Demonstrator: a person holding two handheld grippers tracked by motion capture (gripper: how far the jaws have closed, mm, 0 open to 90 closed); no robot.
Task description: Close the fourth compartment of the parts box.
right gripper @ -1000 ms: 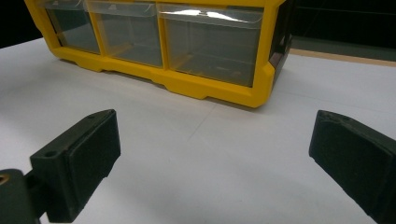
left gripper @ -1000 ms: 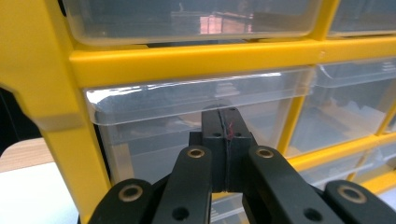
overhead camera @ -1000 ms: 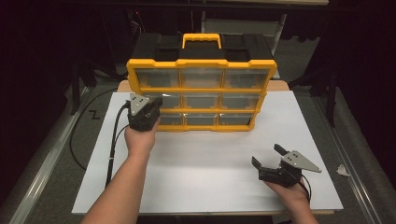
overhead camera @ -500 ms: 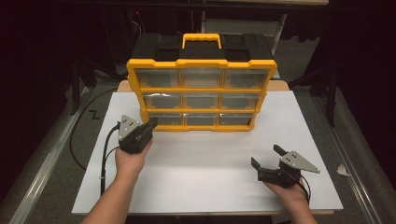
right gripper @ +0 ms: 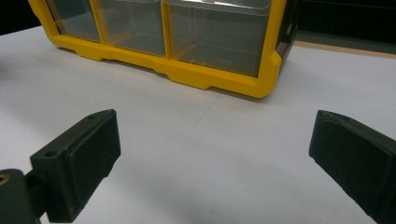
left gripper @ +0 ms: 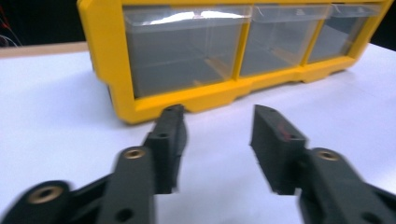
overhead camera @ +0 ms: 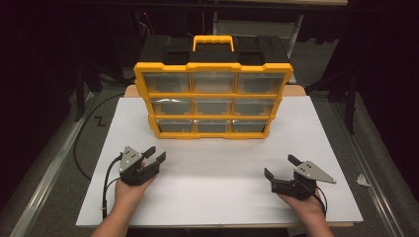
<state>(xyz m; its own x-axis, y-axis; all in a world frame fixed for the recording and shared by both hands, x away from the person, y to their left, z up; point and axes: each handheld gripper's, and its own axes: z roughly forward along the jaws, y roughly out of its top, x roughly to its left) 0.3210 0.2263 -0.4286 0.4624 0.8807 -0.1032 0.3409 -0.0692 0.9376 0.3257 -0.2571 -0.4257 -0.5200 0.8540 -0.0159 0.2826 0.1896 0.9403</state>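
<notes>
1. Yellow plastic drawer cabinet with clear drawers in three rows of three and a black back and top [overhead camera: 212, 98] stands upright on the white tabletop [overhead camera: 217, 173], ahead of both claws, well apart from each.
2. Yellow carry handle [overhead camera: 213, 41] sits on top of the cabinet.
3. Left claw [overhead camera: 154, 157] is held in the person's left hand [overhead camera: 129, 190], low over the tabletop, jaws parted, nothing between them.
4. In the left gripper view, the left claw [left gripper: 217, 135] points at the cabinet's bottom left clear drawer [left gripper: 184, 51]; the yellow frame is near the jaw tips but not touching.
5. Right claw [overhead camera: 280, 167] is held in the right hand [overhead camera: 309, 207], jaws spread wide, nothing held.
6. In the right gripper view, the right claw [right gripper: 215, 154] faces the cabinet's lower right corner [right gripper: 266, 84], with bare white tabletop between.
7. Black cable [overhead camera: 106, 182] trails from the left claw toward the person's side of the tabletop.
8. Grey three-cornered plate [overhead camera: 314, 171] sits on top of the right claw.
9. Small white crumpled scrap [overhead camera: 363, 180] lies off the tabletop, to the right of the right claw.
</notes>
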